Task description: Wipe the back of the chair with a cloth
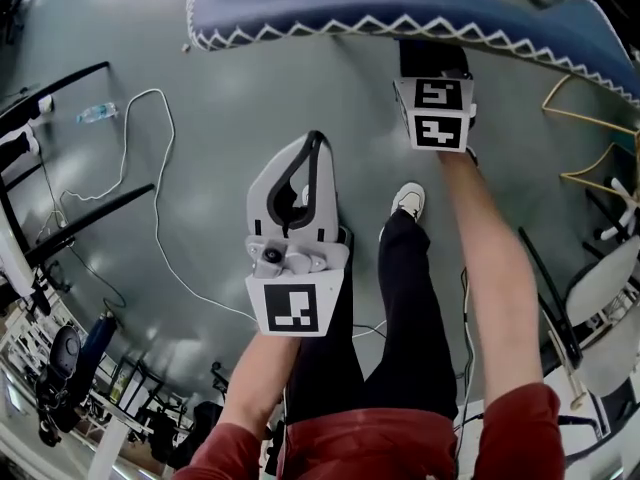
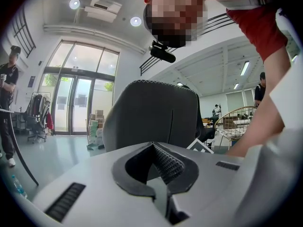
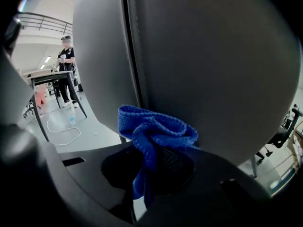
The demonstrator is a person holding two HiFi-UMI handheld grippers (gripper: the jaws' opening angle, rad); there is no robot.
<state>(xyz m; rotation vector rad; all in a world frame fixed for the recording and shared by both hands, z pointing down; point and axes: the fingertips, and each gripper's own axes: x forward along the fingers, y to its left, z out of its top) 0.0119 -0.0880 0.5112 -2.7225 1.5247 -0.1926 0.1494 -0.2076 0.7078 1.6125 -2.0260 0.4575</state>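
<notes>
Head view: looking straight down at the floor (image 1: 200,78). The top edge of the chair (image 1: 400,13), blue-grey with white zigzag stitching, runs along the top of the shot. The left tool (image 1: 315,143) is out in the open, well short of the chair, pointing up the frame with its jaws together and nothing in them. The right tool (image 1: 432,63) is tucked up under the chair's top edge, so only its body and marker cube show here. You can't see the cloth from this angle. There's a white cable (image 1: 150,168) snaking over the floor and a bottle (image 1: 98,114) lying off to the left. A wire chair (image 1: 590,138) sits at the right edge.

Left gripper view: the left tool (image 2: 156,150) is closed on itself and empty. The chair (image 2: 151,115) stands upright right in front of it, apart from it. Glass doors (image 2: 78,103) are behind, and someone (image 2: 7,93) is standing far left.

Right gripper view: the right tool (image 3: 161,160) is clamped on a blue cloth (image 3: 156,134), which bunches up above the jaws. The cloth is right up against the back of the chair (image 3: 213,70), beside a vertical seam (image 3: 135,56). Looks like it's touching, but I can't swear to it. The cable (image 3: 61,136) is on the floor at left.
</notes>
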